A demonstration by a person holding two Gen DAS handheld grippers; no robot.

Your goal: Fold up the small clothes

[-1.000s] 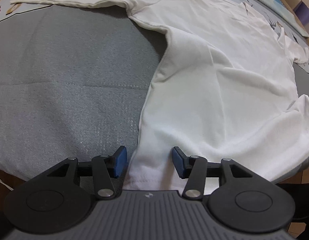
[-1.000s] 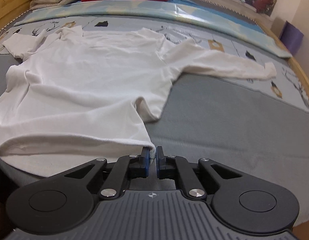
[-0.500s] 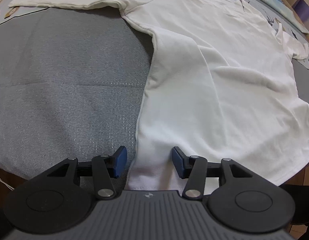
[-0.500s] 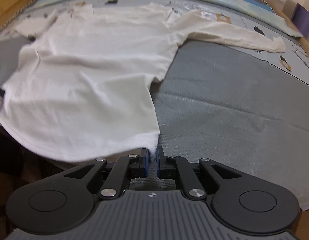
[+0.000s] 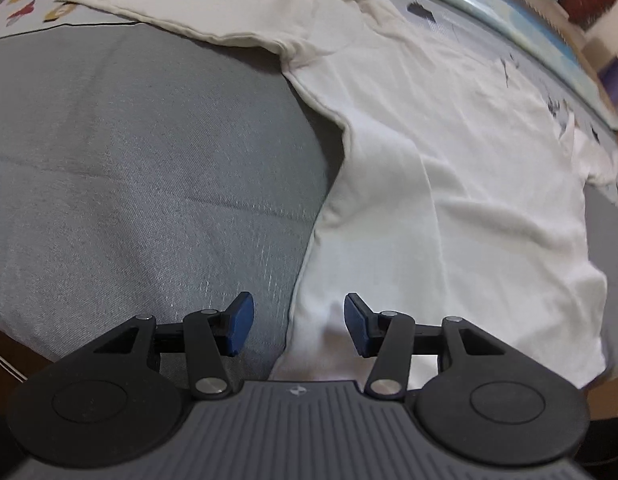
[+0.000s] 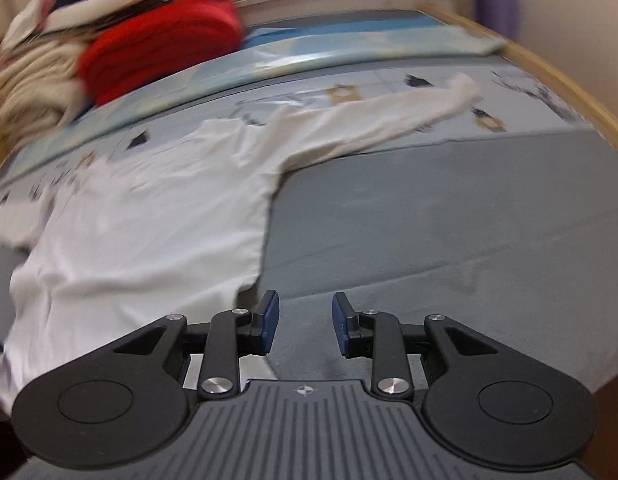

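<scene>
A white long-sleeved shirt (image 5: 449,184) lies spread flat on a grey blanket (image 5: 129,168), with one sleeve stretched to the far left. My left gripper (image 5: 293,324) is open over the shirt's near hem corner, and the cloth lies between the fingers. In the right wrist view the same shirt (image 6: 149,232) lies to the left with its other sleeve reaching far right. My right gripper (image 6: 303,320) is open and empty over the grey blanket, just right of the shirt's hem corner.
A red folded item (image 6: 161,44) and a pile of beige and white clothes (image 6: 33,76) sit at the back left. A patterned light-blue sheet (image 6: 389,92) lies beyond the blanket. A wooden bed edge (image 6: 557,76) runs along the right.
My right gripper has opened and let go of the shirt's hem corner, and has tilted upward. The shirt hem now lies flat. My left gripper stays open and has shifted slightly.
</scene>
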